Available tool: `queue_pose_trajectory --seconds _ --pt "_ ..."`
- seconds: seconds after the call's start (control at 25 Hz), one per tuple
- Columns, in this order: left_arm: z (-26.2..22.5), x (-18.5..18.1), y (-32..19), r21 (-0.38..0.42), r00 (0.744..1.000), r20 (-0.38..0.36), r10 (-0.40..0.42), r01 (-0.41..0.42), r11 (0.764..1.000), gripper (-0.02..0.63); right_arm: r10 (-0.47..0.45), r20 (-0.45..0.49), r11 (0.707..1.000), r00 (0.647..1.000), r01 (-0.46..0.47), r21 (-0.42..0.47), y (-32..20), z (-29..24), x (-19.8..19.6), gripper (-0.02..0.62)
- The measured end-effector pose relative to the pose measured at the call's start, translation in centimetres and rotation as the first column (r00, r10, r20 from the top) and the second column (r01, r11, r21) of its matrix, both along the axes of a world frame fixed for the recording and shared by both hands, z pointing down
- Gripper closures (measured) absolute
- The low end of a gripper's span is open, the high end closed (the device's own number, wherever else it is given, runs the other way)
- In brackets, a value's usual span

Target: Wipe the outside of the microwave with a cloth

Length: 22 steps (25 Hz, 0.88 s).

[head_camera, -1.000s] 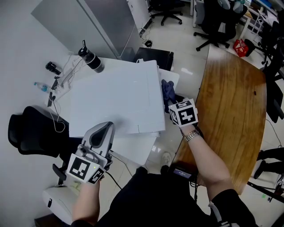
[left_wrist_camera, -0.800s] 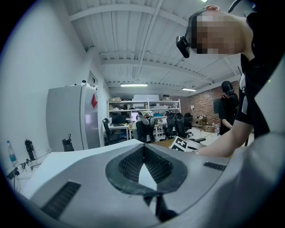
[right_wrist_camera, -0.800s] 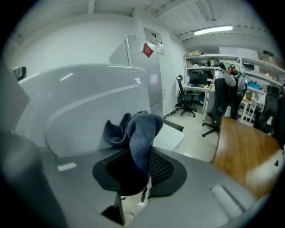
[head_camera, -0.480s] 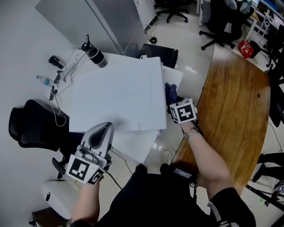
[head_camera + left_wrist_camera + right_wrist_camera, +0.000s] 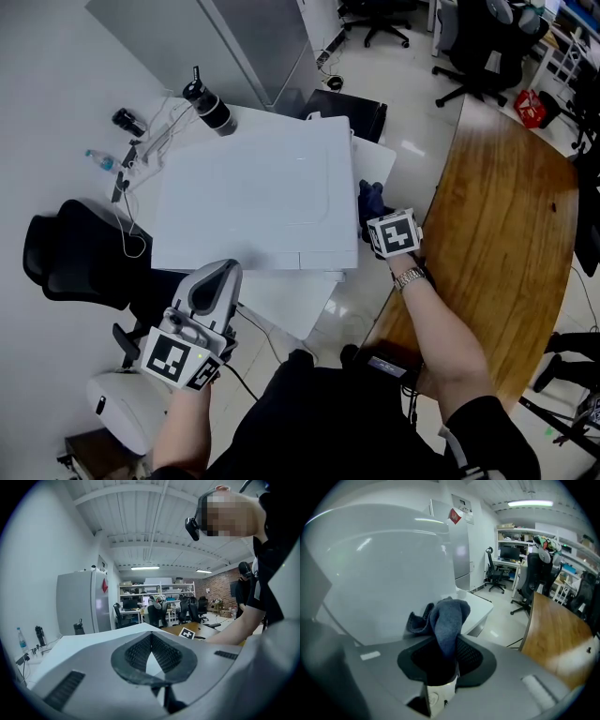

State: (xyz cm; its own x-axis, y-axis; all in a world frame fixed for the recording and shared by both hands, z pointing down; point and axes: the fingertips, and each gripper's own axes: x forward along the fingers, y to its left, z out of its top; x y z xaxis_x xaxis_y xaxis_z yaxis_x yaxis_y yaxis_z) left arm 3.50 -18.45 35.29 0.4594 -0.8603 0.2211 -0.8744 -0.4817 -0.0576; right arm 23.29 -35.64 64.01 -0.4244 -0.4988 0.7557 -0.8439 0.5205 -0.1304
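The white microwave (image 5: pixel 253 202) stands on a white table (image 5: pixel 281 305) and shows its top in the head view. My right gripper (image 5: pixel 377 214) is shut on a dark blue cloth (image 5: pixel 371 197) and holds it against the microwave's right side. In the right gripper view the cloth (image 5: pixel 447 618) hangs bunched out of the right gripper (image 5: pixel 440 660), with the white microwave wall (image 5: pixel 384 573) close on the left. My left gripper (image 5: pixel 217 274) is shut and empty, low at the microwave's near left corner. In its own view the left gripper (image 5: pixel 151 651) points over the microwave top (image 5: pixel 84 641).
A black bottle (image 5: pixel 208 106), small bottles (image 5: pixel 101 159) and cables lie at the table's far left. A black office chair (image 5: pixel 75 262) stands left of the table. A long wooden table (image 5: pixel 497 234) runs along the right. A grey cabinet (image 5: pixel 253 37) is behind.
My right gripper has sunk lower along the microwave's right side with the cloth, and less of the cloth shows from above. The left gripper has stayed put.
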Motion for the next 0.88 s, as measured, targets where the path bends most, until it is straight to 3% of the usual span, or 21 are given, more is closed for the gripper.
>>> queue_pose_trajectory --seconds 0.52,0.88 --pt "0.3 -0.4 1.0 0.017 0.999 -0.038 0.027 -0.027 1.000 0.601 0.058 -0.019 0.997 0.998 -0.057 0.043 1.3 -1.9 2.6 0.499" --pt "-0.1 -1.0 3.5 0.042 0.991 -0.088 0.097 -0.094 0.995 0.601 0.108 -0.031 0.987 0.994 -0.103 0.119 5.8 -6.4 4.0 0.499"
